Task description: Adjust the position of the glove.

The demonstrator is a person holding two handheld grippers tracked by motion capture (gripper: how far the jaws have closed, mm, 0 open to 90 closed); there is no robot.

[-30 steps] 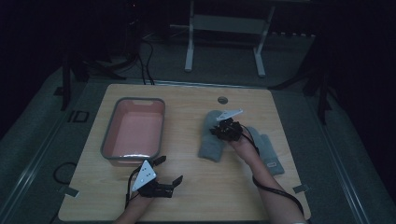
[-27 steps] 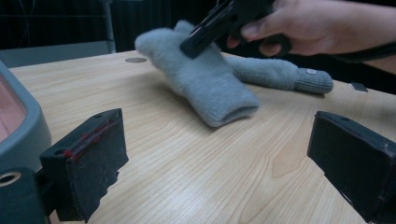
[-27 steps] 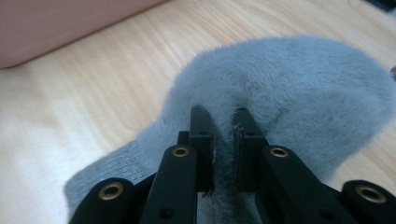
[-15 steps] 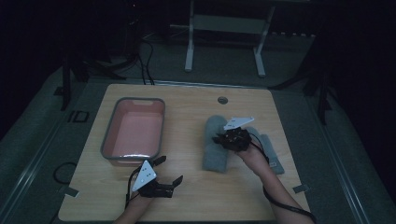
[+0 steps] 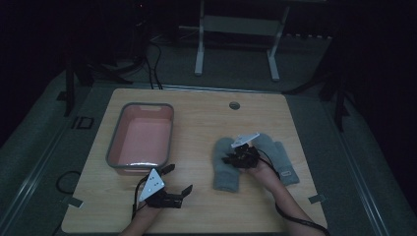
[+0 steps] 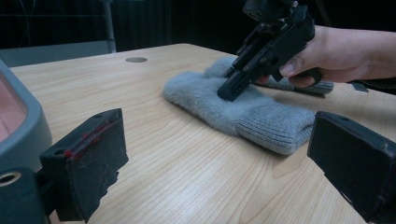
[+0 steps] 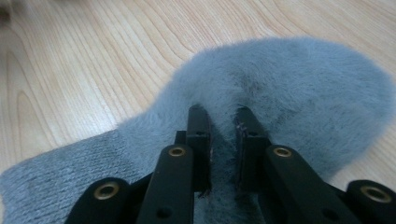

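We guess the job is to put the grey mittens into the pink tub (image 5: 140,169), and nothing is inside yet. Our right gripper (image 7: 219,116) has its jaws pinched on the fluffy middle of the near mitten (image 5: 225,164), at approx. 3 o'clock on the table (image 5: 196,118) (second mitten (image 5: 280,155) just beside). Our left gripper (image 5: 178,179) waits wide open, holding nothing, at 6 o'clock.
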